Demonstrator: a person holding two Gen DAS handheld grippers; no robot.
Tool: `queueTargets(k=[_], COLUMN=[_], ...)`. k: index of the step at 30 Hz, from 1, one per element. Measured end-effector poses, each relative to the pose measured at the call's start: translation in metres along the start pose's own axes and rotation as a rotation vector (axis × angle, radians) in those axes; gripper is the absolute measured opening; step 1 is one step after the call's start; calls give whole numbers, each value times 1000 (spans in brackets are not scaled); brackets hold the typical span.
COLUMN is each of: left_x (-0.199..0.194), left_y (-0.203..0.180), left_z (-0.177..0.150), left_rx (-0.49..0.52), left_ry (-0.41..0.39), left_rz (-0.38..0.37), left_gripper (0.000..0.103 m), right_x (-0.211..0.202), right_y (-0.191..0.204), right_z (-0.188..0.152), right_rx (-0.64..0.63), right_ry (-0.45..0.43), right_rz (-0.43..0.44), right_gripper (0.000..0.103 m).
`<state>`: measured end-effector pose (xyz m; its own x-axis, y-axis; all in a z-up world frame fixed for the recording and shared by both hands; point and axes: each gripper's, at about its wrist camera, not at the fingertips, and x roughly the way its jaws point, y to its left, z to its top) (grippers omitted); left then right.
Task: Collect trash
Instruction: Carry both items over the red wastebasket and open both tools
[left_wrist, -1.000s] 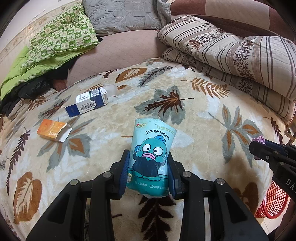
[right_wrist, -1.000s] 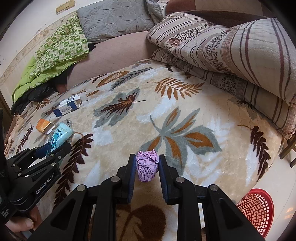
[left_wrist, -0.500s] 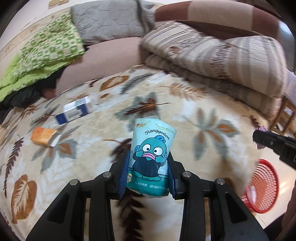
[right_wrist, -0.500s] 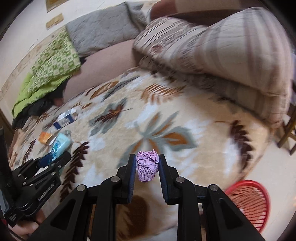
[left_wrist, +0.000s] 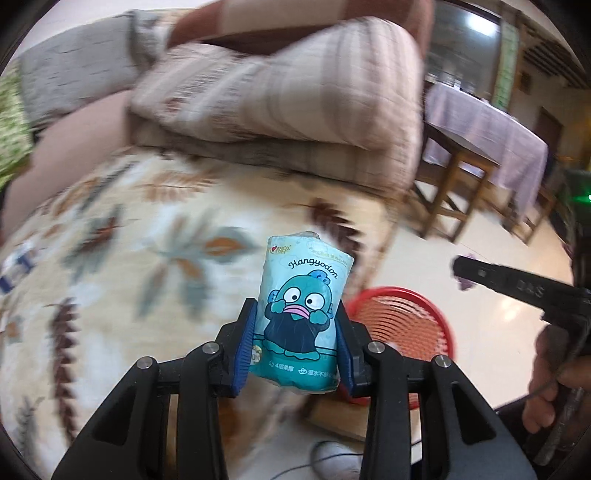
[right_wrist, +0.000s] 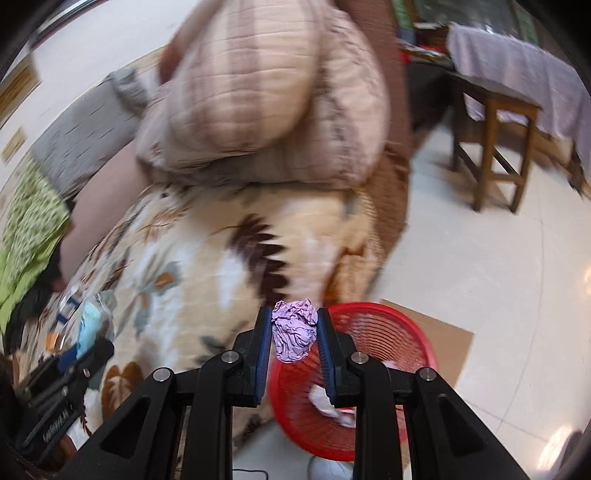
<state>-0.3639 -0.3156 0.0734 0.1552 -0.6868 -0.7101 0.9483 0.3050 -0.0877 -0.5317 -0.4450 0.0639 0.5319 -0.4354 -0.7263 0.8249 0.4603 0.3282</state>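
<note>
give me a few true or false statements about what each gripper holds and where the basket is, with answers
1. The left gripper holds a teal tissue pack. True.
2. The right gripper is empty. False: it is shut on a crumpled purple wad.
3. The red basket stands on the floor beside the bed. True.
4. The basket is empty. False: some pale scraps already lie in it.
5. The tissue pack lies on the blanket. False: it is held upright between the left gripper's pads, off the blanket.
</note>
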Motion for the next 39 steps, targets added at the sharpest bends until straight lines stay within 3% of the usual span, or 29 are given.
queueTargets(k=[9,14,18,32,39], left_x=[57,75,76,55,44], left_y=[-65,-80,-73,-36,-15], left_z=[-10,-6,-6,-5,-4], left_rx=[75,87,67,-15,-47], left_ry=[112,127,132,125,116], left_rz=[-127,-155,-161,-106,-66], left_gripper=[39,51,56,59,60], right_x=[3,5,5,6,9], right_y=[-52,-64,-69,-45,-27], right_z=[0,2,4,6,5], right_rx=[121,154,176,131,53], right_ry=[47,50,40,29,29], right_rz=[-7,-31,-49,-21,-75], right_gripper=[26,28,46,46,46])
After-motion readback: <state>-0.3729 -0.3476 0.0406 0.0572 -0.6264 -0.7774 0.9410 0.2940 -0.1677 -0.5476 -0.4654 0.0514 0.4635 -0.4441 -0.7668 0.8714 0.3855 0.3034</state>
